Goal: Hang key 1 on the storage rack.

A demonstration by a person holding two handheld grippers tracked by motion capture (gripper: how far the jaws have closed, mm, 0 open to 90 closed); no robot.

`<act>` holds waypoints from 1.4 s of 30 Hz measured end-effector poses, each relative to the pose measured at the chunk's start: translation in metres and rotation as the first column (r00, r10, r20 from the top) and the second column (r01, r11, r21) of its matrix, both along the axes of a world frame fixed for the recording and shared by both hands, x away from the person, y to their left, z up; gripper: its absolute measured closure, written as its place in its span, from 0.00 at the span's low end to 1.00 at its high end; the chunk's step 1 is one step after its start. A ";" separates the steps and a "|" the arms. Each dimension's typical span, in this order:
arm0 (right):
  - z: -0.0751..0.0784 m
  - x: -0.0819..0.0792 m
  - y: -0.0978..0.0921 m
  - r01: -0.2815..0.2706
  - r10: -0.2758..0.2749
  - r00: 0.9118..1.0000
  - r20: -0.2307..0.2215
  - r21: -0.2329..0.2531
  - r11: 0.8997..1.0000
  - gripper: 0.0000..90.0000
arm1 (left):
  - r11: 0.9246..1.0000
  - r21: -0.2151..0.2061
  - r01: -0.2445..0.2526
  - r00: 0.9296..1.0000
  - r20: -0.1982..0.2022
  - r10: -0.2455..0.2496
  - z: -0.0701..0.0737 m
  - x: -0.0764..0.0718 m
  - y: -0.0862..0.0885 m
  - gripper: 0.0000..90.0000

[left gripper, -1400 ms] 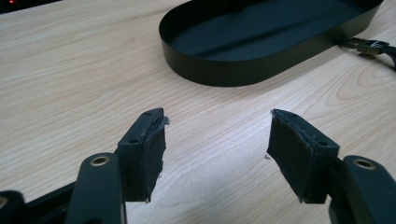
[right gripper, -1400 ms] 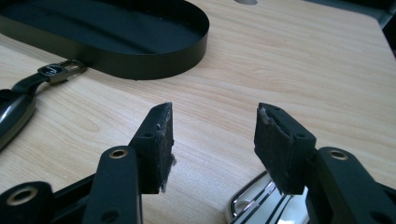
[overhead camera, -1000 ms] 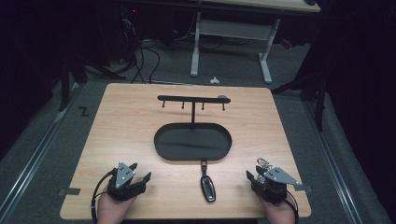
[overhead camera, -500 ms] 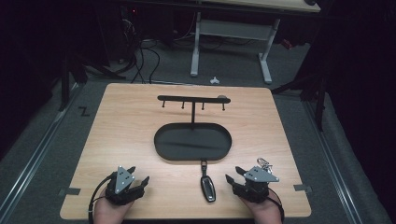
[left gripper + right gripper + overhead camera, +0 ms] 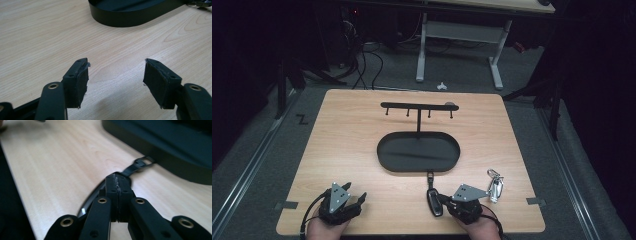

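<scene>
A black key fob (image 5: 433, 202) with a short strap (image 5: 430, 177) lies on the wooden table (image 5: 347, 145), just in front of a black oval tray (image 5: 384, 159). My right gripper (image 5: 441, 198) is at the fob's right side, low over it. In the right gripper view its jaws (image 5: 118, 182) are pressed together with nothing visible between the pads; the fob's edge (image 5: 89, 201) shows beneath them and the strap buckle (image 5: 143, 162) lies beyond. My left gripper (image 5: 357, 203) rests at the near left, open and empty (image 5: 116, 72) over bare wood.
A black hook rail (image 5: 417, 105) rises on a post from the tray's back. A silver clip with keys (image 5: 494, 183) lies right of my right hand. The tray wall (image 5: 125, 20) stands ahead of the left gripper. The table's near edge is close behind both hands.
My right gripper has moved left from the table's right edge to the key fob, passing the silver clip. The left gripper has stayed in place.
</scene>
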State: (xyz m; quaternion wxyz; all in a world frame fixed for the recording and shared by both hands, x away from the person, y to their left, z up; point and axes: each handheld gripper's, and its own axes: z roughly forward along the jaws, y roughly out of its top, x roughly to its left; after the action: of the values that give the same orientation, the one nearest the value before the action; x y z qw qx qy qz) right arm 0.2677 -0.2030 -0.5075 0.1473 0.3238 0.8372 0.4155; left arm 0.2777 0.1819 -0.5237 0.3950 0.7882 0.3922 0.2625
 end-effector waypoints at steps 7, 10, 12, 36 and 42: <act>-0.011 -0.004 0.013 -0.040 0.039 0.999 -0.017 -0.083 0.996 1.00 | 1.000 -0.014 0.009 1.000 0.005 -0.009 0.002 0.001 -0.002 0.41; -0.011 -0.004 0.013 -0.034 0.033 0.999 -0.014 -0.093 0.995 1.00 | 1.000 -0.014 0.016 1.000 0.005 -0.015 0.002 0.002 -0.003 0.41; -0.012 -0.003 0.008 -0.011 0.010 1.000 -0.012 -0.097 0.995 1.00 | 1.000 -0.010 0.020 1.000 0.004 -0.020 0.002 0.002 -0.004 0.41; -0.011 0.001 -0.034 0.121 -0.122 0.993 -0.005 -0.070 0.990 1.00 | 0.999 -0.021 0.035 0.998 0.045 -0.034 0.007 0.008 -0.016 0.41; -0.011 -0.009 -0.051 0.169 -0.170 0.985 -0.001 -0.079 0.982 1.00 | 0.997 -0.025 0.074 0.996 0.056 -0.072 0.009 0.017 -0.031 0.41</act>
State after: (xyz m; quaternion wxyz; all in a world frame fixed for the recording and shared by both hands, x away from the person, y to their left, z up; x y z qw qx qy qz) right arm 0.2585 -0.2540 -0.5184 0.1913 0.3896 0.8227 0.3671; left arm 0.2951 0.1512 -0.5152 0.4256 0.7890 0.3556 0.2643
